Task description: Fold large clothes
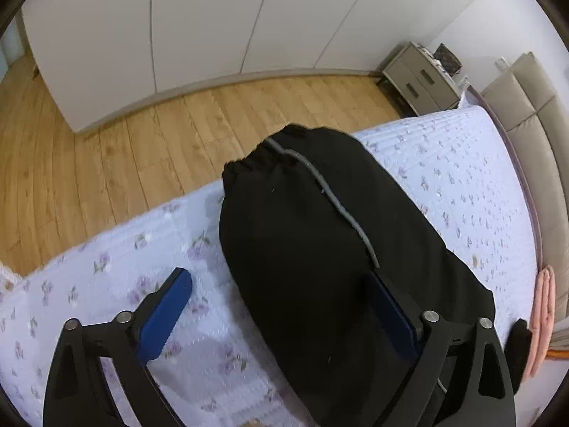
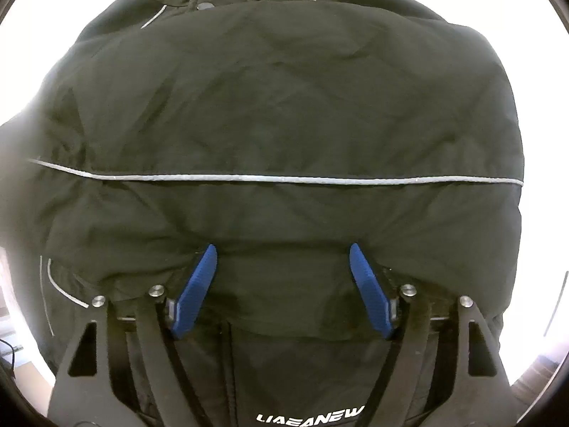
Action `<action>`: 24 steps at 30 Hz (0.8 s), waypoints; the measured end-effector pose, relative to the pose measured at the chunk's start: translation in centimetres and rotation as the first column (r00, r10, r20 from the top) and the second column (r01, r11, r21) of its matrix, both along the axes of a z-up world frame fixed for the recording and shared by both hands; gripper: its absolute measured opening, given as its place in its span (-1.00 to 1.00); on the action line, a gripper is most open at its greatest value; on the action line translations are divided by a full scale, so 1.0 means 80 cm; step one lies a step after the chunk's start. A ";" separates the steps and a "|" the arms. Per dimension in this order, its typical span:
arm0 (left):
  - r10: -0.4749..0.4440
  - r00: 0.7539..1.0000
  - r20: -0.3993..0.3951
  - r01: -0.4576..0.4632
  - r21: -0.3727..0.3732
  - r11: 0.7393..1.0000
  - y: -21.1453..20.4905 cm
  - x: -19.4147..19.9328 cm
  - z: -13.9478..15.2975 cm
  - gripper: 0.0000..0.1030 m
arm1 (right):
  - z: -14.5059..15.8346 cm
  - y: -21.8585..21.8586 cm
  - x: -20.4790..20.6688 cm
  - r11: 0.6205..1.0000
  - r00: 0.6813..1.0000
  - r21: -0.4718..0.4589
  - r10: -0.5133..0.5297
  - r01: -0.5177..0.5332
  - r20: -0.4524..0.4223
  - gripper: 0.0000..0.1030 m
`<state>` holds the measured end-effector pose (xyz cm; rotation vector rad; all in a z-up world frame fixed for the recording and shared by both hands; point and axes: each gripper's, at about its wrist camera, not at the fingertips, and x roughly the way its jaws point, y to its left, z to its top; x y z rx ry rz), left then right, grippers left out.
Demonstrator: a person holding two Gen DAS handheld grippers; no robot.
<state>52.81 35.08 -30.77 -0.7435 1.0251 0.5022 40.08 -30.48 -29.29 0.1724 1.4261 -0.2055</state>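
Clearly the folding is under way but not finished. A black padded jacket (image 2: 277, 106) with thin reflective grey piping (image 2: 277, 178) lies on a bed covered by a pale quilted floral bedspread (image 1: 444, 163). In the right wrist view a sleeve appears to be laid across the body of the jacket, with the snap-button placket and collar area at the top. In the left wrist view another sleeve (image 1: 302, 220), ending in an elasticated cuff (image 1: 249, 163), stretches away over the bedspread toward the bed's edge — my guess is that it is not yet brought in, and the lengthwise folds of the body are still to come.

The left gripper (image 1: 281, 291) has its blue pads wide apart; the sleeve passes between them, lying against the right-hand pad, but nothing is pinched. The right gripper (image 2: 282, 267) points down onto the jacket, its fingers also spread, tips resting at a fabric ridge with cloth between them yet not clamped.

One piece of writing shows — white capitals low in the right wrist view, reading roughly "LIAEANEW" (image 2: 310, 417), partly cut off by the frame edge, so the spelling is uncertain.
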 end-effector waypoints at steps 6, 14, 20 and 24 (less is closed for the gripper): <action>-0.161 0.986 0.031 0.158 0.091 0.983 -0.026 0.014 0.034 -0.64 | -0.007 -0.002 0.005 1.000 1.000 -0.007 -0.030 0.029 -0.007 0.56; -0.354 0.928 0.119 0.299 0.334 0.894 -0.130 -0.018 0.149 -0.70 | -0.018 -0.010 0.007 1.000 1.000 0.007 -0.027 0.027 -0.001 0.64; -0.572 0.806 0.153 0.447 0.477 0.757 -0.277 -0.047 0.223 -0.72 | -0.022 -0.015 0.004 1.000 1.000 0.016 -0.022 0.021 0.020 0.68; -0.711 0.692 0.121 0.539 0.569 0.621 -0.384 -0.069 0.246 -0.72 | -0.011 -0.022 -0.006 0.997 0.997 0.065 -0.039 0.035 0.062 0.68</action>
